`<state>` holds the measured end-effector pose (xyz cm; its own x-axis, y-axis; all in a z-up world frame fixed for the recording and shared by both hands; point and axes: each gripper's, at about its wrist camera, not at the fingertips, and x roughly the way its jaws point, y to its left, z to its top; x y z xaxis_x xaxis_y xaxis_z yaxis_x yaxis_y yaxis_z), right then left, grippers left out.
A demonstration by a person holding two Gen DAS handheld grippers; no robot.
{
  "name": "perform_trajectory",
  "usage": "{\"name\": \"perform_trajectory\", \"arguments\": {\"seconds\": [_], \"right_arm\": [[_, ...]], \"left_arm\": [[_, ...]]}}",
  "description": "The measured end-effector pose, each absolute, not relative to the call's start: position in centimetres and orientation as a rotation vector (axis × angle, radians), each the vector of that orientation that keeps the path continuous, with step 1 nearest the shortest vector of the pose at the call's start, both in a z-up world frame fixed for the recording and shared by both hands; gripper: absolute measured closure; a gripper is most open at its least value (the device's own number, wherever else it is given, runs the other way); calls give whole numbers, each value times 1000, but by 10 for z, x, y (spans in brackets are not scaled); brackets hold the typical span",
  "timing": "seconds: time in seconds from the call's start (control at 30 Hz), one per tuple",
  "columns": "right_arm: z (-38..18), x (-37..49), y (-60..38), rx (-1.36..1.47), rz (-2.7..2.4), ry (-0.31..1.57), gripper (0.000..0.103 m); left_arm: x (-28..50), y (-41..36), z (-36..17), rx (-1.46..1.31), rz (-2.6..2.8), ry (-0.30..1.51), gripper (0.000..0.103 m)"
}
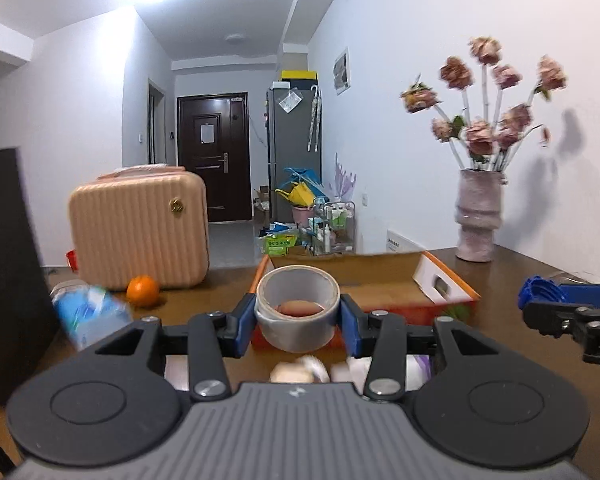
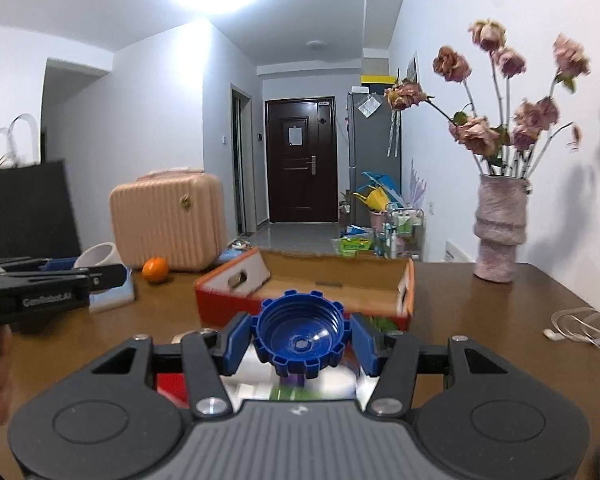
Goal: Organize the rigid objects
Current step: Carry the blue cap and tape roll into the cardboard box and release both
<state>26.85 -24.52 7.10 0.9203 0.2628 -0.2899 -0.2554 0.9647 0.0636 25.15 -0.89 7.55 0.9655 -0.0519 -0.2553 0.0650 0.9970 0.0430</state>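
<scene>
two hand-held claws hover side by side above a brown tabletop [image 2: 480, 300], both facing an open cardboard box [image 2: 332, 280] with orange sides. the left claw [image 1: 298, 312] is closed on a roll of grey tape [image 1: 298, 308], its blue pads pressing opposite sides of the outer wall, the hollow core tilted up. the right claw [image 2: 300, 336] is closed on a blue screw cap [image 2: 300, 334] with a notched rim, open side up, pads seated against the rim.

both things look light and stiff. the tape roll should resist a firm squeeze across its width, though its smooth wrap may slide if the grip loosens. the cap is hard plastic; its notches likely give the pads purchase, and the rim is the sensible place to hold it.

nearby sit an orange [image 1: 142, 291], a ribbed peach case [image 1: 138, 228] and a pale vase [image 1: 478, 216] of dried flowers, which looks breakable.
</scene>
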Motion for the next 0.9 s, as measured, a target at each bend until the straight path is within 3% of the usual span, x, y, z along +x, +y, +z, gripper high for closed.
{"name": "perform_trajectory", "arguments": {"seconds": [0.27,0.47,0.53,0.63,0.77,0.87,0.9], "right_arm": [[72,463,-235,27,150,336,50],[44,599,-221,-51,131,557,50],[30,629,-217,-100,107,623,50],[13,656,-214,-174,103,705,50],[-1,677,-224,-173,71,767,49],[1,677,-224,-178,89,743,27],[2,676,-225,-175,100,734,26]], "left_arm": [[466,-16,94,54,-122,389,59],[607,-21,60,61,-97,599,59],[636,-20,46,52,-75,659,59],[660,-26,25,151,-40,682,46],[675,-30,6,183,-74,782,43],[671,-30,7,134,-101,796,37],[669,-30,6,126,-114,806,37]]}}
